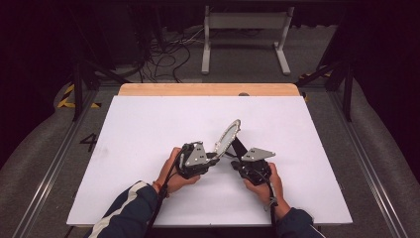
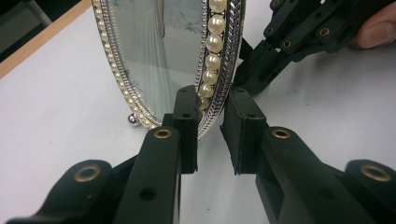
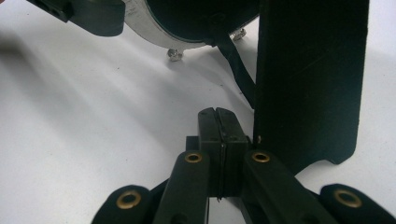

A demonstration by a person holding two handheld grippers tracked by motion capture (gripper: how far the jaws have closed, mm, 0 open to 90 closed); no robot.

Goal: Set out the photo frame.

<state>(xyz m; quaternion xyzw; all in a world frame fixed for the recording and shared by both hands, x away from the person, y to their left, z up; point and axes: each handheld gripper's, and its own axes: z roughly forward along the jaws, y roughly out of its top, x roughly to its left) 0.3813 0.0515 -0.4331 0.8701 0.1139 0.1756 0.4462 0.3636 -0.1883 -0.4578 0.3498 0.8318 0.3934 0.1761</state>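
An oval picture frame [image 1: 228,136] with a silver, pearl-set rim [image 2: 212,44] stands tilted on the white table top [image 1: 148,129], propped by a black easel leg [image 3: 308,84] at its back. My left gripper [image 2: 210,100] is shut on the frame's lower rim, one pad on the glass side and one behind it. My right gripper [image 3: 218,112] is shut with nothing between its pads, low on the table just left of the easel leg. In the high view the left gripper [image 1: 215,157] and right gripper [image 1: 237,161] meet at the frame's base.
A wooden strip [image 1: 208,89] edges the table's far side. Beyond it on the floor stand a white metal rack [image 1: 245,29] and loose cables [image 1: 163,54]. A thin black strap [image 3: 238,70] links the frame's back to the easel leg.
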